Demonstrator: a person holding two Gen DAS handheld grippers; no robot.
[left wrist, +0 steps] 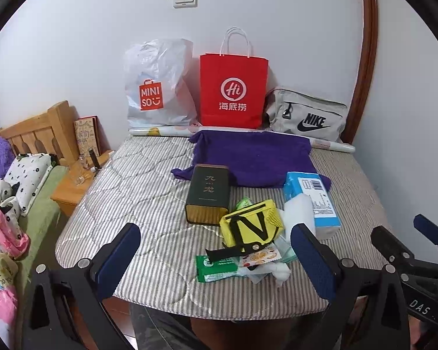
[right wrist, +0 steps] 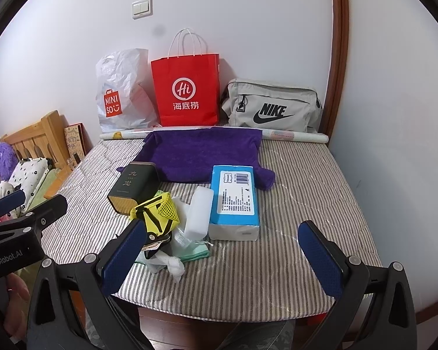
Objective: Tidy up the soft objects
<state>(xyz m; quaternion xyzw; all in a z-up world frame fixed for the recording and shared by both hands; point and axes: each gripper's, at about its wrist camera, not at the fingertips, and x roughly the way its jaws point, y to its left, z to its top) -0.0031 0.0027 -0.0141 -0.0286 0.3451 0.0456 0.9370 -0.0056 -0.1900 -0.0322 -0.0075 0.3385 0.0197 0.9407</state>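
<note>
A purple towel (left wrist: 254, 157) (right wrist: 201, 153) lies spread at the back of the striped mattress (left wrist: 137, 192) (right wrist: 300, 204). In front of it sit a dark tea tin (left wrist: 208, 194) (right wrist: 133, 186), a blue tissue pack (left wrist: 314, 201) (right wrist: 236, 198), a white foam block (right wrist: 198, 213), a yellow mesh pouch (left wrist: 252, 224) (right wrist: 157, 211), a green wipes packet (left wrist: 216, 267) and crumpled wrappers. My left gripper (left wrist: 216, 262) is open, held low before the pile. My right gripper (right wrist: 222, 259) is open too, near the mattress's front edge, with nothing between its fingers.
Against the wall stand a white Miniso plastic bag (left wrist: 157, 87) (right wrist: 121, 93), a red paper bag (left wrist: 233, 87) (right wrist: 187, 87) and a grey Nike bag (left wrist: 306, 113) (right wrist: 271, 105). A rolled paper (right wrist: 292, 137) lies behind the towel. Left are a wooden nightstand (left wrist: 70, 189) and a bed with pillows (left wrist: 29, 172).
</note>
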